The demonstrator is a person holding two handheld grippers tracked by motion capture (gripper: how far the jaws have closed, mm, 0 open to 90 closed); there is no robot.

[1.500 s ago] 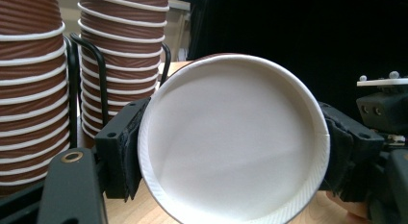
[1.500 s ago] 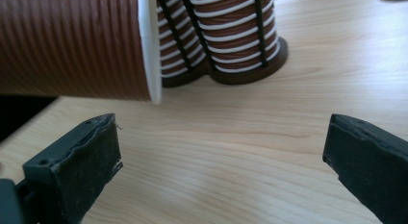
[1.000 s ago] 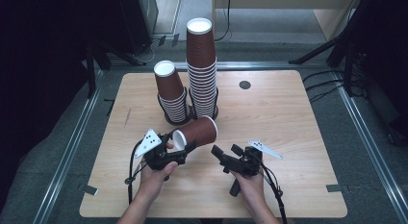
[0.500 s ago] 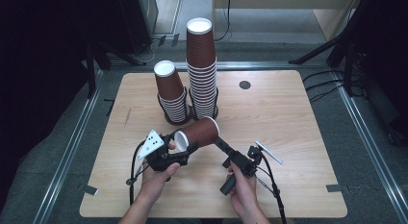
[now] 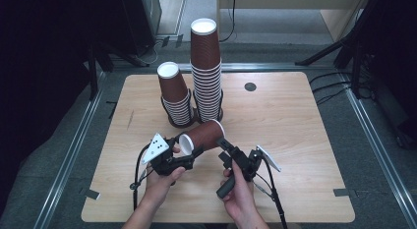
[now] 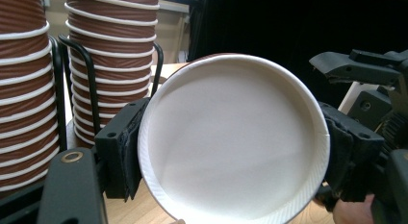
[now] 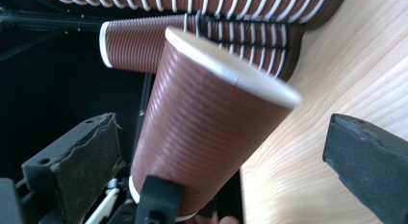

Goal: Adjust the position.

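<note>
The right gripper (image 5: 223, 149) has swung in beside the cup (image 5: 202, 135), its jaws now flanking the cup's closed end.

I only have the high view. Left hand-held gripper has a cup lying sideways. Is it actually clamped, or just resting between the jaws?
Observer: Clamped. In the left gripper view both pads press the rim of the cup from either side.
Operator: Anything inside the cup?
Observer: No, its white interior is bare.
Operator: Right hand-held gripper looks close. Touching the cup?
Observer: Not by its jaws. In the right gripper view they stand wide open on either side of the cup's ribbed wall, with gaps showing.
Operator: What's behind the cup there?
Observer: The two cup stacks, in a black wire holder.
</note>
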